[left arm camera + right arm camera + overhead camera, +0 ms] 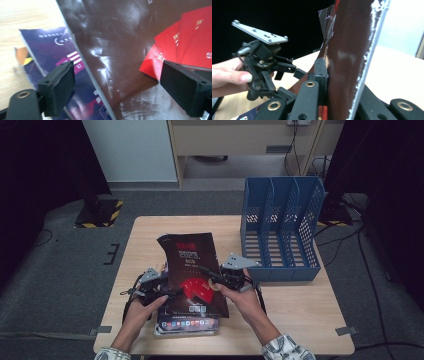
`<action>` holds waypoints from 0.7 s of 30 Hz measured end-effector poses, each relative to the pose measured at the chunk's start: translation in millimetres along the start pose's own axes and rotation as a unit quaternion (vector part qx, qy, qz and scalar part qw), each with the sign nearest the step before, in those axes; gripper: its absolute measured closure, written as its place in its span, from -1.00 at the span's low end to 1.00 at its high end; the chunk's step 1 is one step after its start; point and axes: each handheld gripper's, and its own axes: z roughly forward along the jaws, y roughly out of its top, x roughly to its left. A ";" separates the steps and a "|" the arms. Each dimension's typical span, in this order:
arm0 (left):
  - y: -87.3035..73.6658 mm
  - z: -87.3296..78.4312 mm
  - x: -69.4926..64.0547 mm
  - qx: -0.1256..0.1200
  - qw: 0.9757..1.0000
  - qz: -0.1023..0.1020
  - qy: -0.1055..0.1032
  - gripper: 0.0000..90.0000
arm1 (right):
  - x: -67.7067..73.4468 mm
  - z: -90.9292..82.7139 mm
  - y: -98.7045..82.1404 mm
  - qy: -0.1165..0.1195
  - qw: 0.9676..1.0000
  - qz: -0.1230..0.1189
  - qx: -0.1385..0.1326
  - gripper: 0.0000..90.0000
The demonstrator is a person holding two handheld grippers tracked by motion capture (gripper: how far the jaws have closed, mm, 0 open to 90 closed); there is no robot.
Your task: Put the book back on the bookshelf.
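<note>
Fingers of right gripper (216,278) clamp dark magazine (192,270); writing unreadable.

Grey carpet floor (60,270), pale wall (130,150), wooden cabinet (240,140) behind.

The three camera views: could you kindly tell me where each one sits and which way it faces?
High view: above the person's side, looking forward and down on table; both forearms enter from below.
Left gripper view: on left tool, facing the dark magazine between its open pads.
Right gripper view: on right tool, clamped on the magazine's edge, facing the left tool beyond.
All three share the magazine.
</note>
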 end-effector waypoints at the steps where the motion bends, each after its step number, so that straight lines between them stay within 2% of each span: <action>1: -0.1 0.6 0.7 0.001 1.000 -0.004 -0.006 -0.74 | 0.3 -0.4 0.8 0.002 1.000 0.000 -0.003 0.87; 3: -0.4 1.3 1.5 0.001 1.000 -0.010 -0.023 -0.74 | 0.6 -1.5 1.8 0.005 1.000 -0.001 -0.008 0.88; 5: -0.4 1.4 1.3 0.003 0.999 -0.006 -0.043 -0.63 | 0.5 -2.4 2.9 0.007 1.000 -0.002 -0.015 0.88; 6: -0.2 1.3 1.3 0.005 0.999 -0.004 -0.048 -0.51 | 0.0 -2.6 3.2 0.008 1.000 -0.003 -0.018 0.88; 11: 0.4 -2.9 4.8 0.004 0.999 -0.004 -0.043 -0.11 | 0.0 -3.8 2.3 0.015 1.000 -0.002 -0.019 0.88; 13: 3.8 -6.4 4.3 0.005 0.999 0.007 -0.039 0.05 | -0.3 -2.9 1.5 0.017 1.000 -0.002 -0.018 0.88; 15: 5.5 -9.6 4.1 0.003 0.999 0.005 -0.038 0.24 | -1.7 -2.4 0.2 0.015 1.000 -0.002 -0.016 0.87; 17: 5.6 -11.8 4.2 -0.001 0.999 0.002 -0.037 0.32 | -2.3 -3.7 -0.1 0.016 1.000 0.001 -0.019 0.87; 18: 5.6 -12.7 4.0 0.000 0.999 0.007 -0.033 0.44 | -2.1 -4.2 0.2 0.016 1.000 0.000 -0.019 0.87; 21: 6.6 -14.2 4.0 0.009 1.000 0.011 -0.025 0.54 | -1.4 -3.0 1.4 0.019 1.000 -0.005 -0.010 0.84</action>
